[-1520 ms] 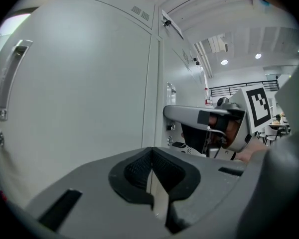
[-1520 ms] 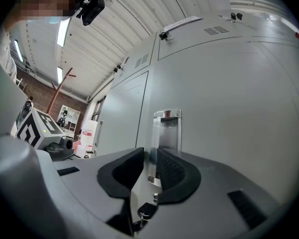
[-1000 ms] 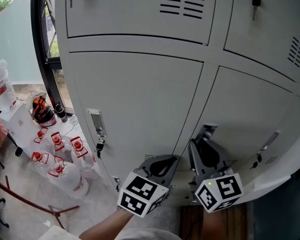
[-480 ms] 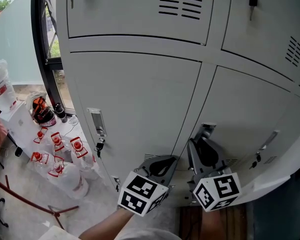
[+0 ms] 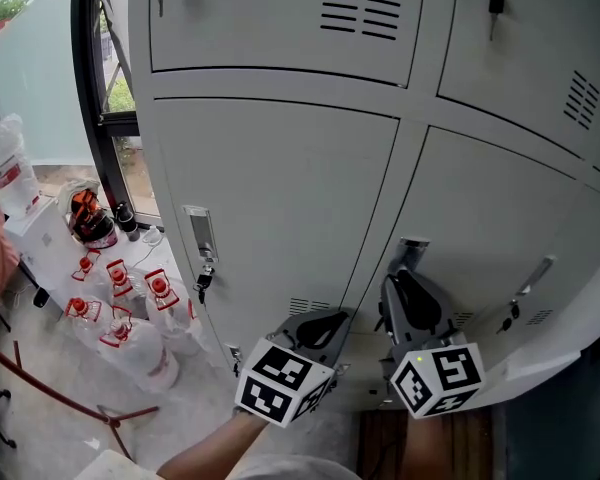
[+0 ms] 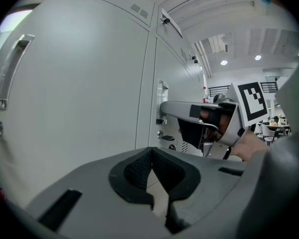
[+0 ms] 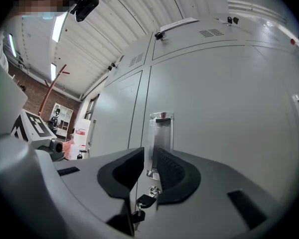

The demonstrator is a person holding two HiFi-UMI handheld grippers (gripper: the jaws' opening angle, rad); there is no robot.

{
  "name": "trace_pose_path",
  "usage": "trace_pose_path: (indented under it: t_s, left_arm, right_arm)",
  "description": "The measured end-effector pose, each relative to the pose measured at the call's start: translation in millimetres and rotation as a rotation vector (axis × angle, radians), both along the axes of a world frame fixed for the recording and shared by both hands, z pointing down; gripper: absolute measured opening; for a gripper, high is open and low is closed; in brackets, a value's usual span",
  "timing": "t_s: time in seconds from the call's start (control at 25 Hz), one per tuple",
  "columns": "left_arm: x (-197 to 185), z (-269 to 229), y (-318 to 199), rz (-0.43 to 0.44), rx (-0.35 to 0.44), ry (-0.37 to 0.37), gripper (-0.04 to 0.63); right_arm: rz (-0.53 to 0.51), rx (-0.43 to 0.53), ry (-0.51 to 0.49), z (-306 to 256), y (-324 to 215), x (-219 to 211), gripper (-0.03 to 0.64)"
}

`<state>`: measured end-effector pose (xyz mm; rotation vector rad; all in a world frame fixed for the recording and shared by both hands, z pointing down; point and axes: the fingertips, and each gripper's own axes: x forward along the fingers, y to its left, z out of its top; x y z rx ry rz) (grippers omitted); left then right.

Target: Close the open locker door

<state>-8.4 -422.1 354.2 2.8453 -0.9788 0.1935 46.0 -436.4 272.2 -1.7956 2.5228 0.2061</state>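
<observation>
Grey metal lockers fill the head view. The lower middle locker door [image 5: 480, 218] looks flush or nearly flush with its neighbours. Its metal handle [image 7: 161, 126] sits at the door's left edge, with a key [image 7: 139, 208] hanging below it. My right gripper [image 5: 412, 253] is at that handle, and its jaws [image 7: 149, 156] stand a narrow gap apart with the handle's strip between them. My left gripper [image 5: 325, 326] hovers low in front of the lower left door [image 5: 280, 198]. It [image 6: 152, 156] is shut with nothing in it.
The lower left door has its own handle [image 5: 197, 233] and key [image 5: 202, 280]. Another handle [image 5: 535, 273] is on the far right door. Several red-capped plastic bottles [image 5: 120, 303] stand on the floor at the left beside a dark window frame [image 5: 85, 68].
The head view has swung a little, so the lockers sit further right in the frame. Both grippers keep their places against the lockers.
</observation>
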Motion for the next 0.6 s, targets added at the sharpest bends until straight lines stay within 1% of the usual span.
trace_pose_path:
  t_s: [0.32, 0.48, 0.6]
  left_arm:
    - [11, -5, 17, -0.01, 0.002, -0.005, 0.008]
    - [13, -9, 25, -0.036, 0.004, -0.004, 0.008]
    - [15, -13, 32, -0.058, 0.004, -0.004, 0.008]
  right_arm:
    - [0.018, -0.03, -0.018, 9, 26, 17, 0.077]
    - [0.014, -0.038, -0.018, 11, 42, 25, 0.075]
    - [0.017, -0.044, -0.01, 13, 55, 31, 0.061]
